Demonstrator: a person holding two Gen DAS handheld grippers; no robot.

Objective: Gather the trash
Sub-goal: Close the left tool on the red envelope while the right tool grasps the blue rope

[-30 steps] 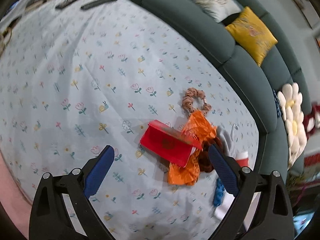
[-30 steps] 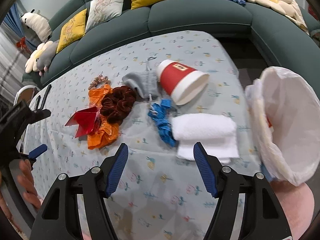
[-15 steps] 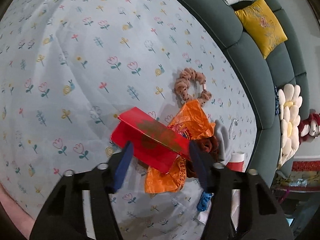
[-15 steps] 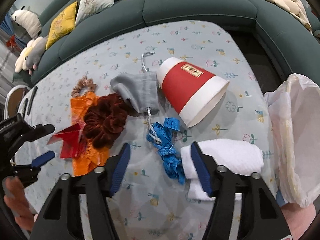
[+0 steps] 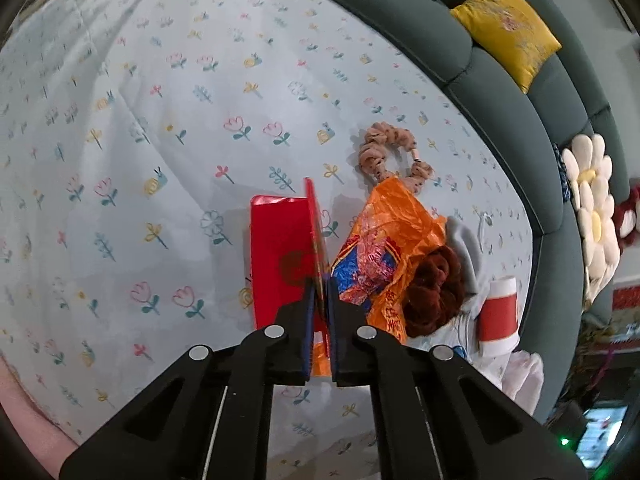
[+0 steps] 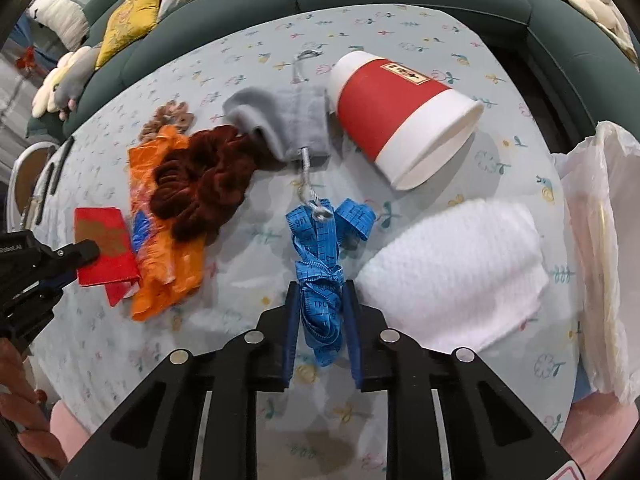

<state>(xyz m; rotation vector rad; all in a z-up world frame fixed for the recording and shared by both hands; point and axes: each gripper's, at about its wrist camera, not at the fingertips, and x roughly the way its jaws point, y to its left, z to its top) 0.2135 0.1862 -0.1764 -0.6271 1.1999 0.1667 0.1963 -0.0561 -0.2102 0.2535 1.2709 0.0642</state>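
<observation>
The upright flap of a flat red paper envelope (image 5: pixel 276 256) is clamped by the left gripper (image 5: pixel 320 292) for lifting, while a crumpled blue tape measure (image 6: pixel 320 276), at twelve o'clock between them, is being closed on by the right gripper (image 6: pixel 320 296).

A home living room: curved green sofa (image 5: pixel 460 60), yellow cushion (image 5: pixel 508 28), floral tablecloth (image 5: pixel 160 120).

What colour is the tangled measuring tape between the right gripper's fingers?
Bright blue with dark printed numbers; the measuring tape shows best in the right wrist view.
</observation>
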